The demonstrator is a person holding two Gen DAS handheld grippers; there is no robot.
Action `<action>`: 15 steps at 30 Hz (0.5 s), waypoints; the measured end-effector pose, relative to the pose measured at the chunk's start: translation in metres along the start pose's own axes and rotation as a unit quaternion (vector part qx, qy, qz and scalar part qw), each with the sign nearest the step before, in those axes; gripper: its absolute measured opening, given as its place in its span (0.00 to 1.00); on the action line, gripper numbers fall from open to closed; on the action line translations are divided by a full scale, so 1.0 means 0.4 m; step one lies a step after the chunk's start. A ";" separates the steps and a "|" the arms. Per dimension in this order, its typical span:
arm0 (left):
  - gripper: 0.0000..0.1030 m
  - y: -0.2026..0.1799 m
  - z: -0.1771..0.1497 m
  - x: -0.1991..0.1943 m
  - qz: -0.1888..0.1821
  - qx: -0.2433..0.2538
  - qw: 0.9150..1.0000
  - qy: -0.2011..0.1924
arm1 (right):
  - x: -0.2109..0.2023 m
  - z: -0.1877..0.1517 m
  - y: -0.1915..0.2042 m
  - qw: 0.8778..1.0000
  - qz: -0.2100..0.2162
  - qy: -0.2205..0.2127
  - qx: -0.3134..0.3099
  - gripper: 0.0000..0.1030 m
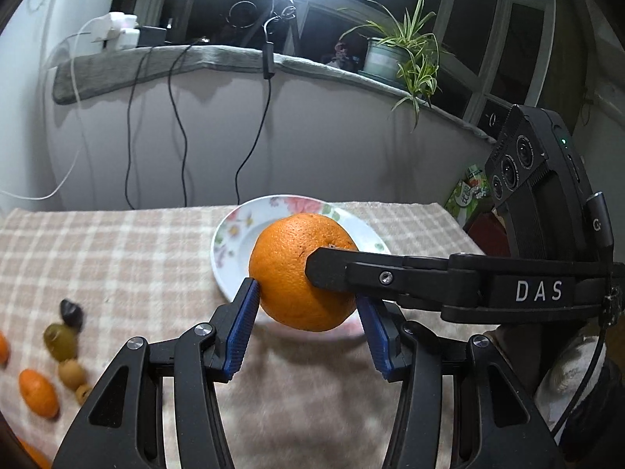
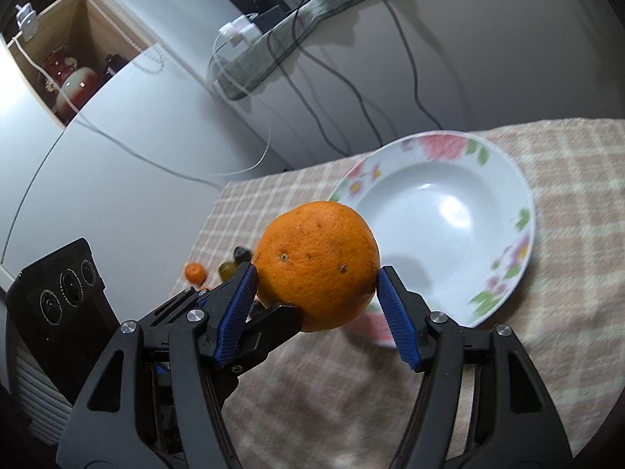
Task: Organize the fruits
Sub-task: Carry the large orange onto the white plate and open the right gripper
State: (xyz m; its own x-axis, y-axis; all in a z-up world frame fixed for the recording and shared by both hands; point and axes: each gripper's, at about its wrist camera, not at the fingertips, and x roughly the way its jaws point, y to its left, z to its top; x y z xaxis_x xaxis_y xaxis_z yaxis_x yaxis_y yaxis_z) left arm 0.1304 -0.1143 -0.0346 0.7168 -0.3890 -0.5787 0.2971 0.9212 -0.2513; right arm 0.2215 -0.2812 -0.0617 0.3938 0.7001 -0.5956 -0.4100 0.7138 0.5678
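A large orange (image 1: 289,269) (image 2: 316,262) hangs in the air over the near rim of a flowered white plate (image 1: 234,226) (image 2: 523,203), which holds nothing. My left gripper (image 1: 306,293) is shut on the orange, its blue pads pressing the fruit's left and right sides. My right gripper (image 2: 317,271) is shut on the same orange; in the left wrist view one of its black fingers (image 1: 332,269) crosses the fruit from the right. Small fruits lie on the cloth to the left: a kumquat (image 1: 39,392), a green one (image 1: 60,342) (image 2: 228,269), a dark one (image 1: 71,312).
A checked cloth (image 1: 117,258) (image 2: 566,273) covers the table. Cables (image 1: 179,125) hang down the wall behind it from a grey sill with a potted plant (image 1: 406,58). A green package (image 1: 468,191) stands past the table's right edge.
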 end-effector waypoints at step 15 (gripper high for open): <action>0.49 -0.005 0.046 0.148 -0.009 -0.004 0.999 0.036 | 0.037 0.067 -0.095 0.998 -0.055 0.008 0.007 0.65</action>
State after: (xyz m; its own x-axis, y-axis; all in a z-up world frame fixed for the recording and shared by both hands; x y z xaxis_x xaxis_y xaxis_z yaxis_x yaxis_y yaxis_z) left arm 0.1838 -0.1390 -0.0539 0.6639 -0.4060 -0.6280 0.3049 0.9138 -0.2684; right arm 0.2648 -0.2973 -0.0770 0.4230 0.6176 -0.6630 -0.3529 0.7862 0.5073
